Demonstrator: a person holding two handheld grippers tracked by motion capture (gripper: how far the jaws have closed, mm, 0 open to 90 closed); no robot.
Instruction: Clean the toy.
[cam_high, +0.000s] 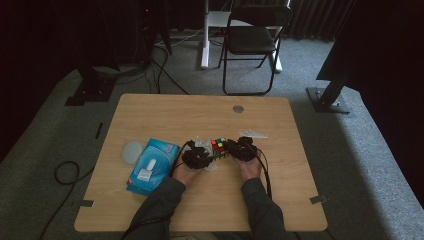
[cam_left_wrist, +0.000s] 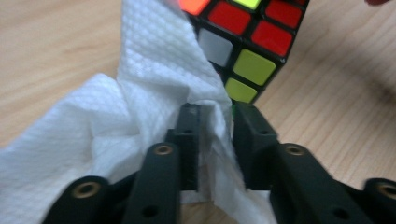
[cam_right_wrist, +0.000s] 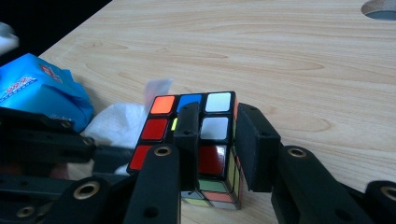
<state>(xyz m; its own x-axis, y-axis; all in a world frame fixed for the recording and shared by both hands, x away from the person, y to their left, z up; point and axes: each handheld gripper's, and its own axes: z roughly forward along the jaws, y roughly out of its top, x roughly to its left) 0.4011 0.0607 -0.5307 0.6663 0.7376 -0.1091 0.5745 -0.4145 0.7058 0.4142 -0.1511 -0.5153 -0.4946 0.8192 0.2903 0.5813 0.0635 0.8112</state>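
Cube of coloured stickers on black plastic (cam_right_wrist: 196, 140) sits mid-table, clamped at one corner by the right gripper (cam_right_wrist: 217, 140); the left gripper (cam_left_wrist: 215, 140) pinches a crumpled white paper tissue (cam_left_wrist: 140, 116) pressed against the cube's side

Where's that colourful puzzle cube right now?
In the high view the cube sits mid-table between the left gripper and right gripper, with the blue tissue pack farther left.
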